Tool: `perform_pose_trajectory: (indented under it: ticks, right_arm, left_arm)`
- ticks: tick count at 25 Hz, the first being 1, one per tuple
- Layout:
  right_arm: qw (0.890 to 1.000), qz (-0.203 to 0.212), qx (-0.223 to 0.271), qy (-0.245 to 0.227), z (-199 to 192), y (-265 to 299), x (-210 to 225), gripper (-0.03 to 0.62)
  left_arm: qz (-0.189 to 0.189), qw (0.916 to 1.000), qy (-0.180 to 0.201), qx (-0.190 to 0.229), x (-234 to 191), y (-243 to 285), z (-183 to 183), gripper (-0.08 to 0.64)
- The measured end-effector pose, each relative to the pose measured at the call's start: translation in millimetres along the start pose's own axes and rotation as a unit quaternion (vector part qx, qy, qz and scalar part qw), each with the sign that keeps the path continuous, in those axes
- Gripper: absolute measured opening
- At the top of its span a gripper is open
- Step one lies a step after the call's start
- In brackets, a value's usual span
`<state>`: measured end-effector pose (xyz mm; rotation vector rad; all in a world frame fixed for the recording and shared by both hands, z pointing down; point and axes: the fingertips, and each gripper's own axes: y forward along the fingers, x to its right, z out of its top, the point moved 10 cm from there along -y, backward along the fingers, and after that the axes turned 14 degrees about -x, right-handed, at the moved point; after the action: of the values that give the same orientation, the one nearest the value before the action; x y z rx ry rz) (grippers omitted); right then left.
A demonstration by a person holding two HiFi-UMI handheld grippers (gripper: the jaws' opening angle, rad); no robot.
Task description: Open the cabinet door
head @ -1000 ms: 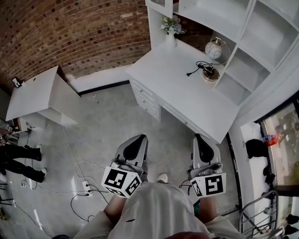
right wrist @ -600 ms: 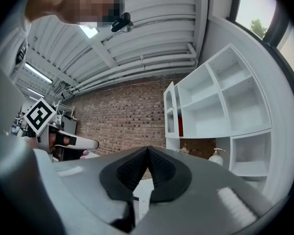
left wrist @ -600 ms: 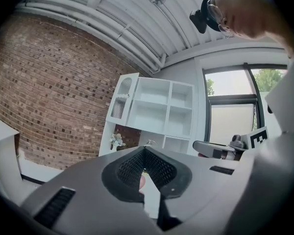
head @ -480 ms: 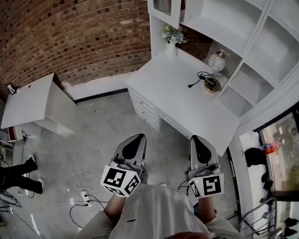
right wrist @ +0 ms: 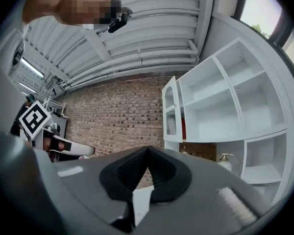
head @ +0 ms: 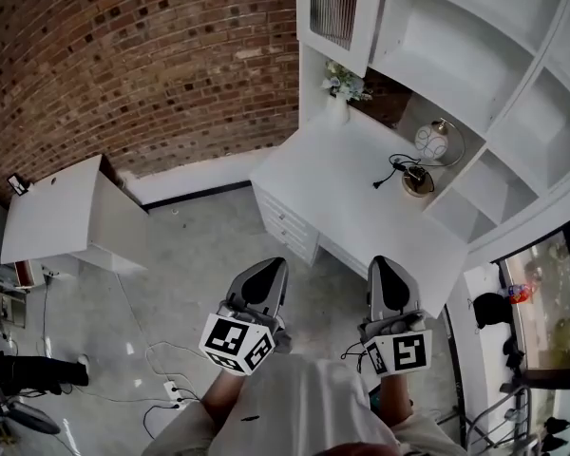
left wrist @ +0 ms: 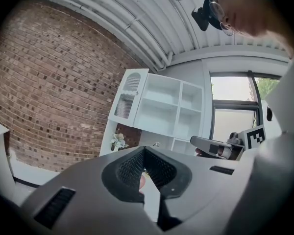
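Looks along left gripper (left wrist: 145, 150), jaws closed together, nothing between. Faces white cabinet (left wrist: 161, 112) far ahead, cabinet door (left wrist: 129, 94) at its left, beside brick wall (left wrist: 54, 92). Catches right gripper (left wrist: 195, 142) near right, before window (left wrist: 230, 109).

Home study setup, I'd say: white wooden desk (head: 347, 179), white open shelving (head: 456, 55) above it, red brick wall (head: 142, 55) behind it, loose cables (head: 171, 384) on the floor beside it.

Red brick wall (head: 123, 55), grey concrete floor (head: 199, 255), white desk (head: 342, 179), side window (head: 546, 283)

Red-brown brick wall (head: 123, 55), white cabinet door (head: 334, 8), white desk (head: 351, 188), grey floor (head: 199, 245)
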<state>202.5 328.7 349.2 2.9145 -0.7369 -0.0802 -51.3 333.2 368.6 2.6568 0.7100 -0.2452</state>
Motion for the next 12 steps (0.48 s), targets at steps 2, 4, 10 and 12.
perform_pose_trajectory:
  ticks: [2,4,10,12]
  right_arm:
    - [1.000,-0.007,-0.002,0.003,3.9,17.9,-3.6,0.000]
    - [1.000,-0.016,-0.002,0.008,6.6,33.6,-10.0,0.000]
    - [0.999,-0.032,0.000,0.009,14.0,72.1,-37.3,0.000]
    - [0.999,-0.039,0.002,0.010,17.8,81.9,-44.3,0.000]
  left_arm:
    - [-0.005,1.0000,0.001,0.000,-18.0,4.1,9.1,0.009]
    - [-0.012,0.9999,0.003,-0.002,-35.8,5.8,16.0,0.009]
    - [-0.028,0.9995,0.009,-0.010,-82.6,5.5,28.8,0.009]
    - [-0.034,0.9993,0.013,-0.012,-96.5,6.8,32.9,0.009]
